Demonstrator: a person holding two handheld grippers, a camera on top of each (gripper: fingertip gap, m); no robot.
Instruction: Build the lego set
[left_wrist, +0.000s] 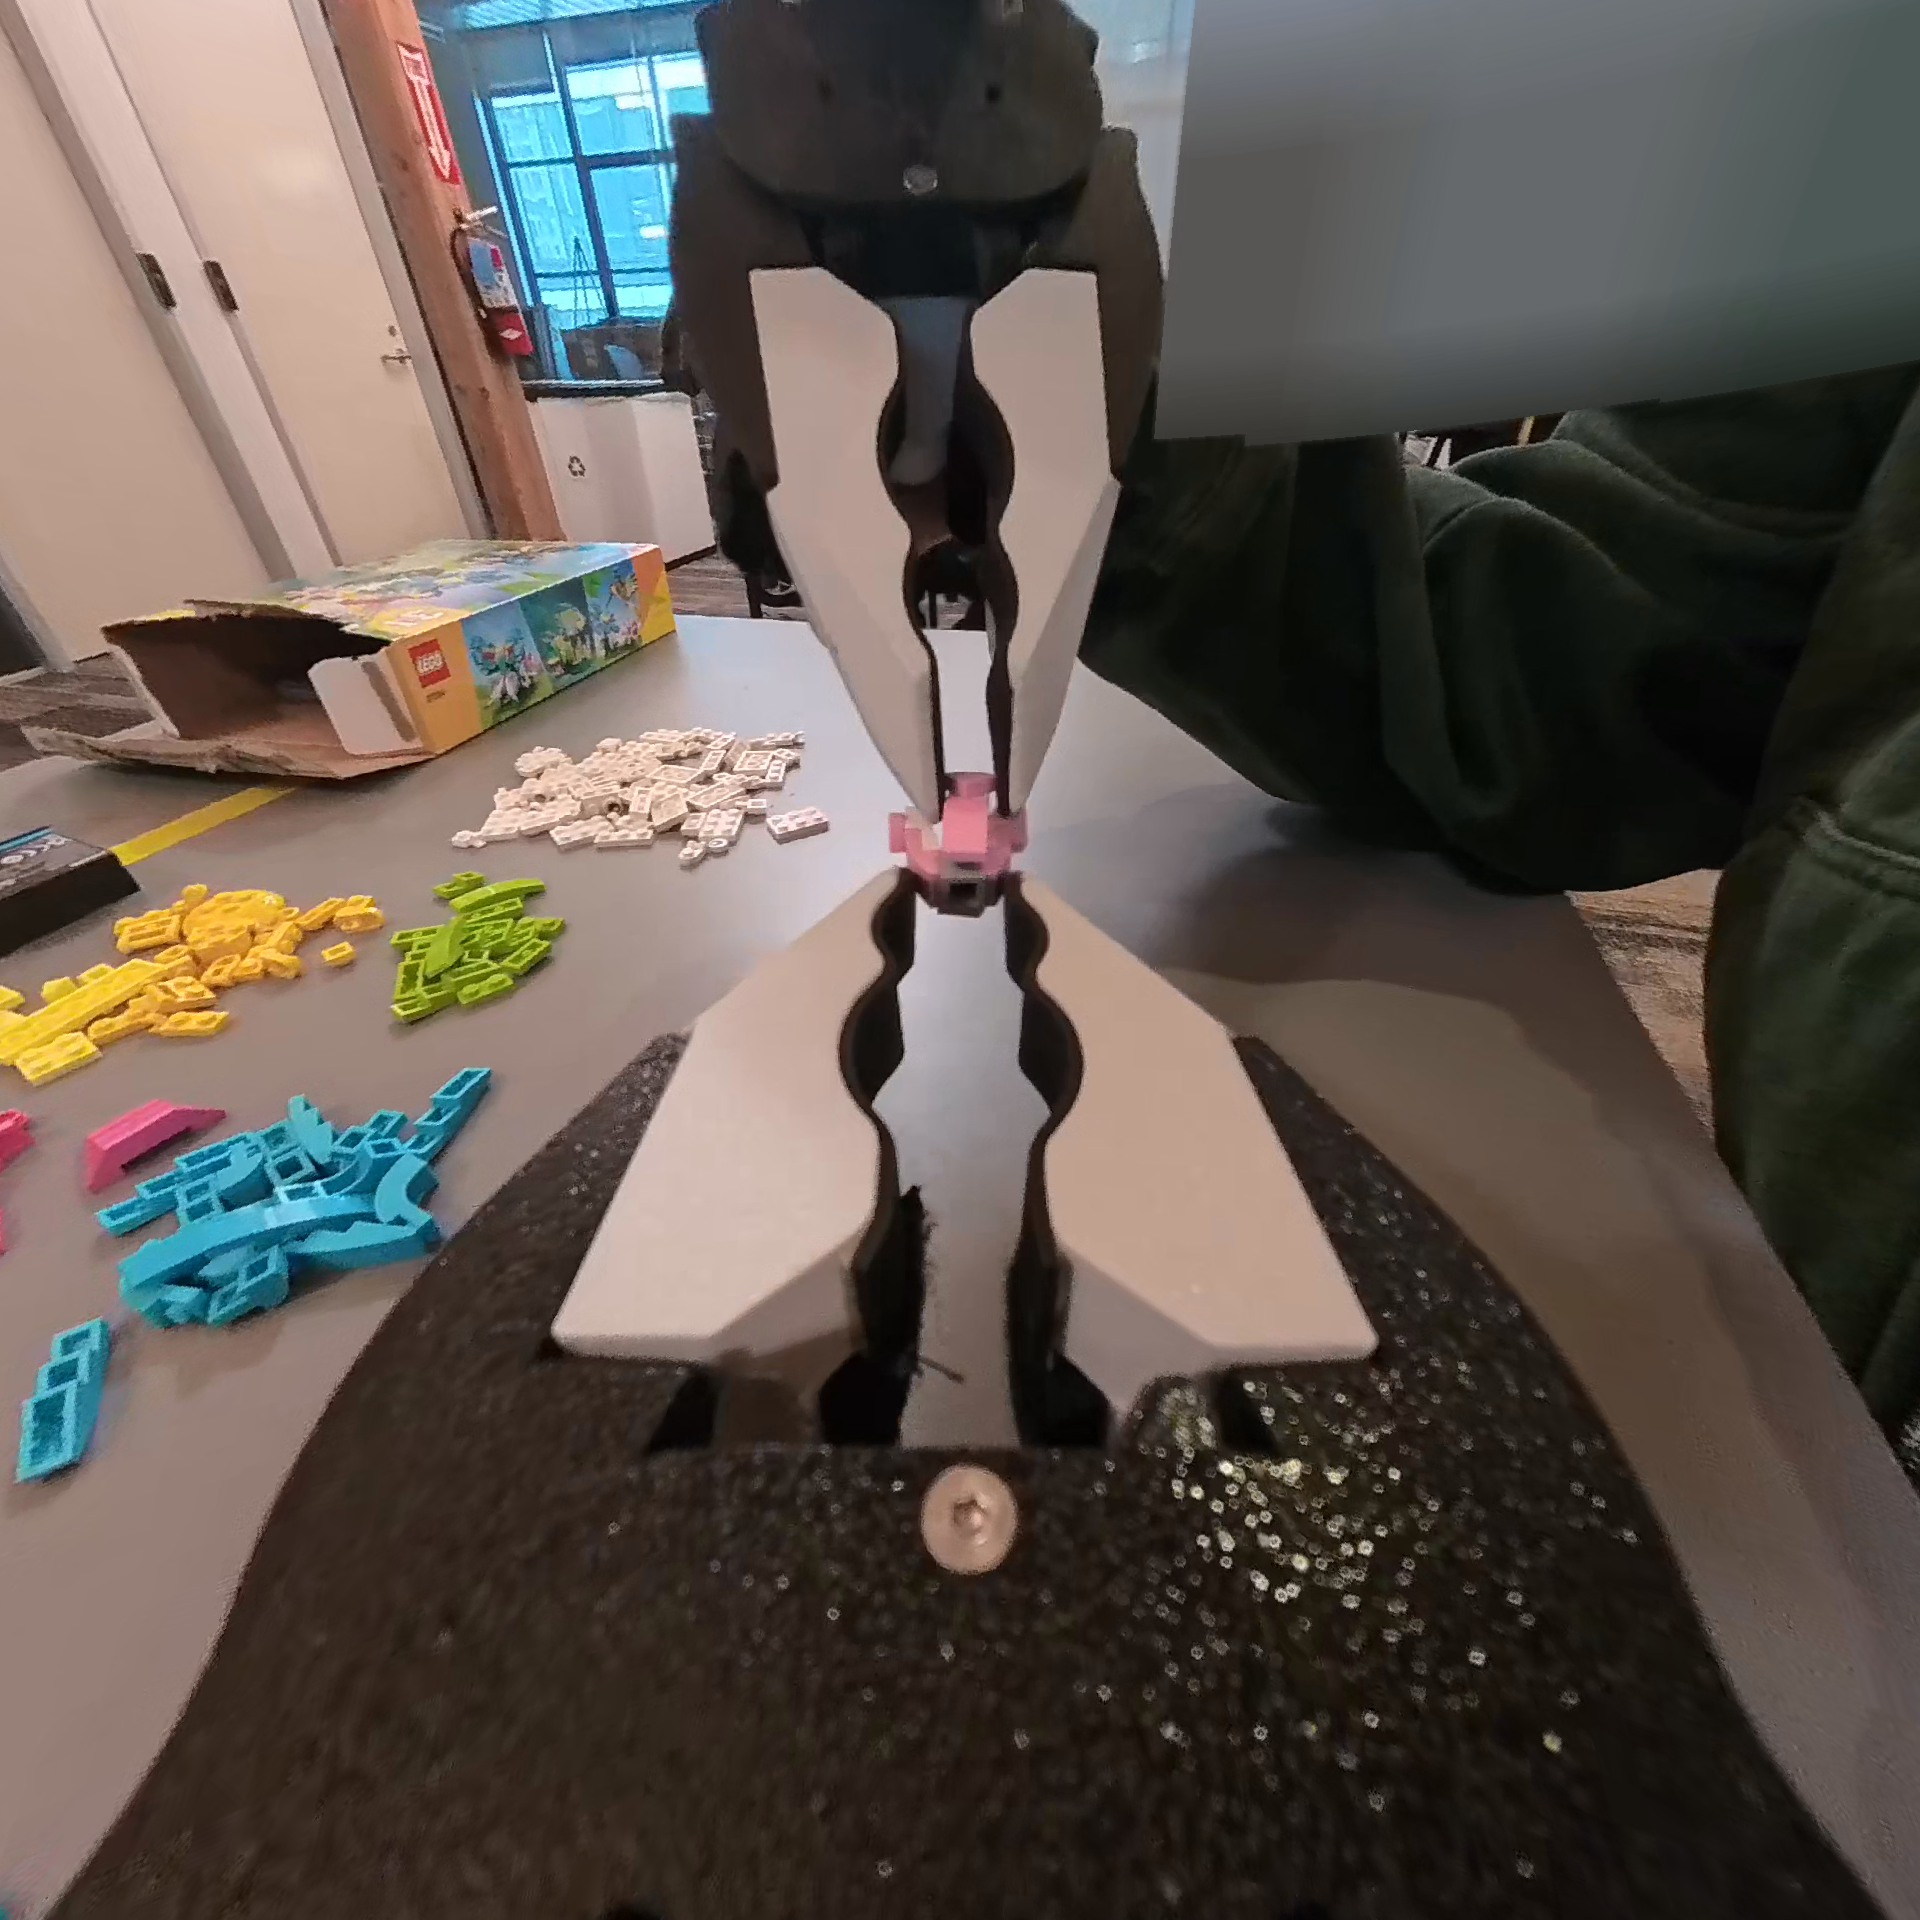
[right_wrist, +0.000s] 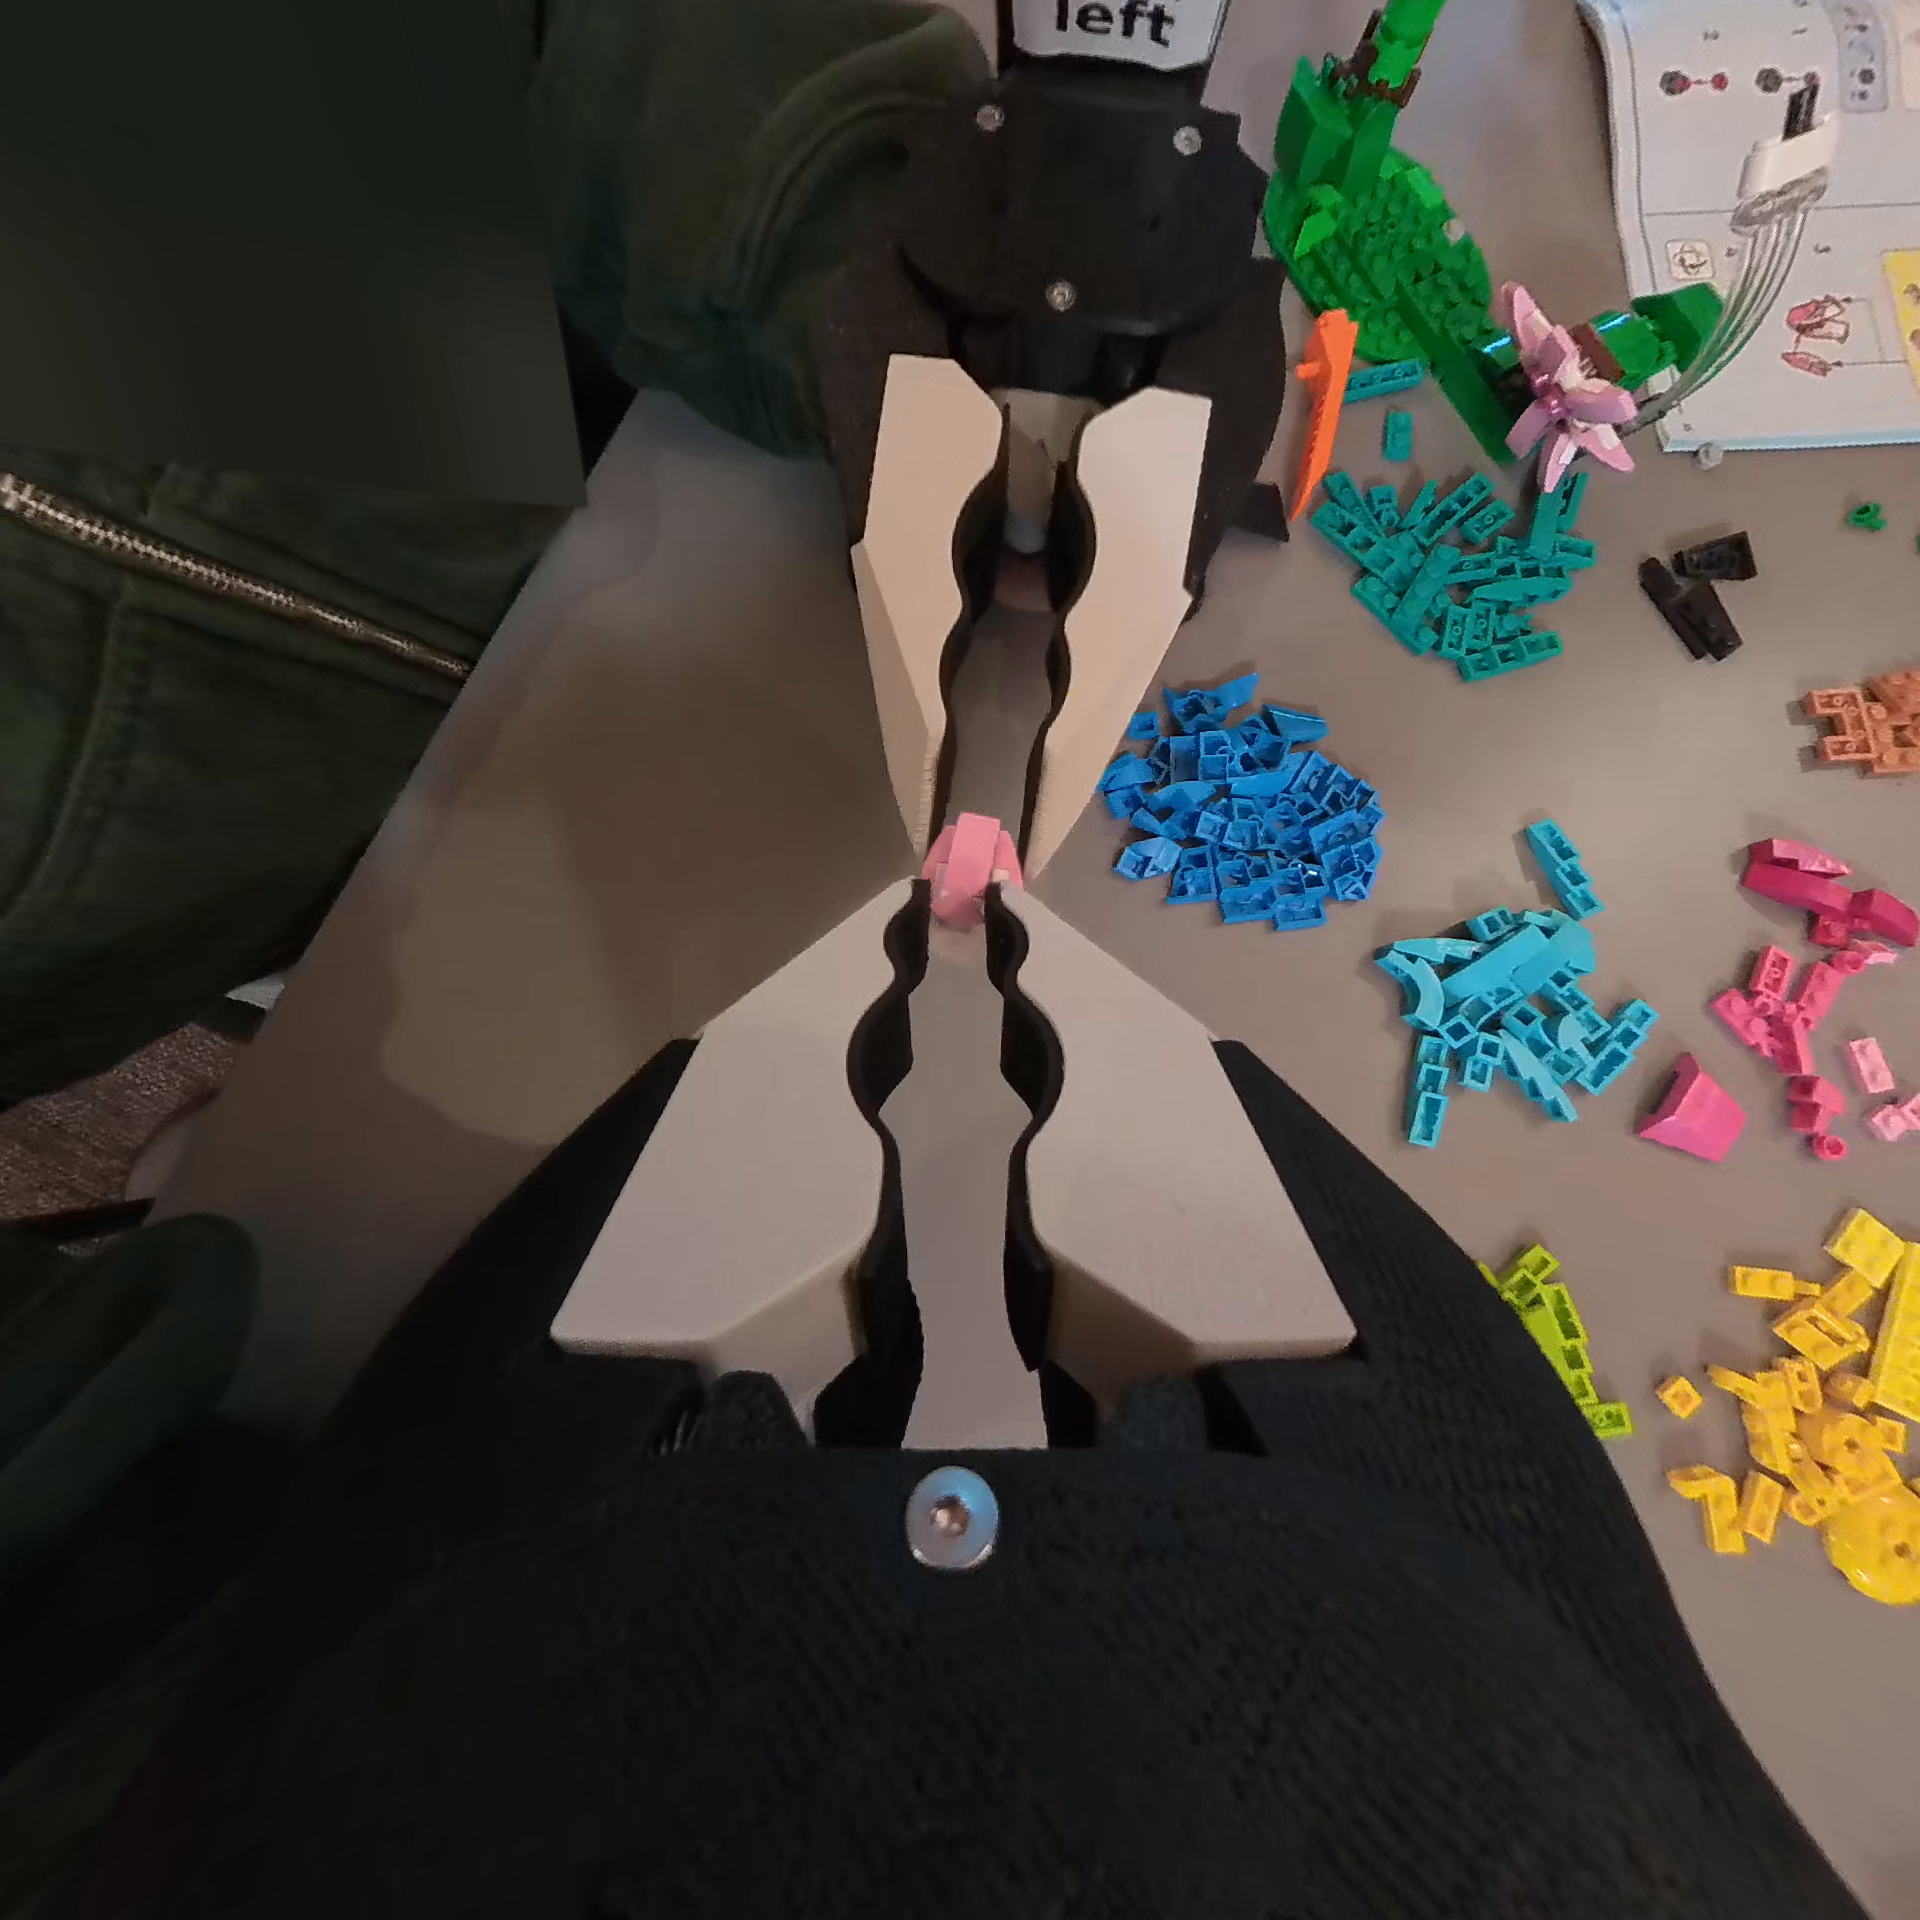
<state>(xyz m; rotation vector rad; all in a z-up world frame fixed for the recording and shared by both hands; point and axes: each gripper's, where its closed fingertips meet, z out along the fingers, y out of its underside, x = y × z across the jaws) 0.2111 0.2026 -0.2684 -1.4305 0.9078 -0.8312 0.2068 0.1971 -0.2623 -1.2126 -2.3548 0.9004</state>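
A small pink lego assembly (left_wrist: 958, 847) is held in the air between my two grippers, tip to tip above the grey table (left_wrist: 665, 966). My left gripper (left_wrist: 958, 896) is shut on its lower part. My right gripper (left_wrist: 971, 805) comes from the far side and is shut on its upper pink piece. In the right wrist view my right gripper (right_wrist: 956, 902) grips the pink assembly (right_wrist: 966, 862), with the left gripper (right_wrist: 982, 831) opposite it. The built green lego plant (right_wrist: 1371, 239) with a pink flower (right_wrist: 1564, 390) stands at the back right.
Sorted piles lie on the table: white (left_wrist: 655, 795), lime (left_wrist: 478, 945), yellow (left_wrist: 166, 971), light blue (left_wrist: 281, 1205), blue (right_wrist: 1247, 805), teal (right_wrist: 1455, 571), magenta (right_wrist: 1808, 997). The torn lego box (left_wrist: 416, 655) lies far left. An instruction booklet (right_wrist: 1766, 218) lies far right. A person's green sleeve (left_wrist: 1558, 644) is close. The tips of both grippers are at nearly the same place. The built green lego plant (right_wrist: 1371, 239) is about 30 centimeters from both grippers' fingertips.
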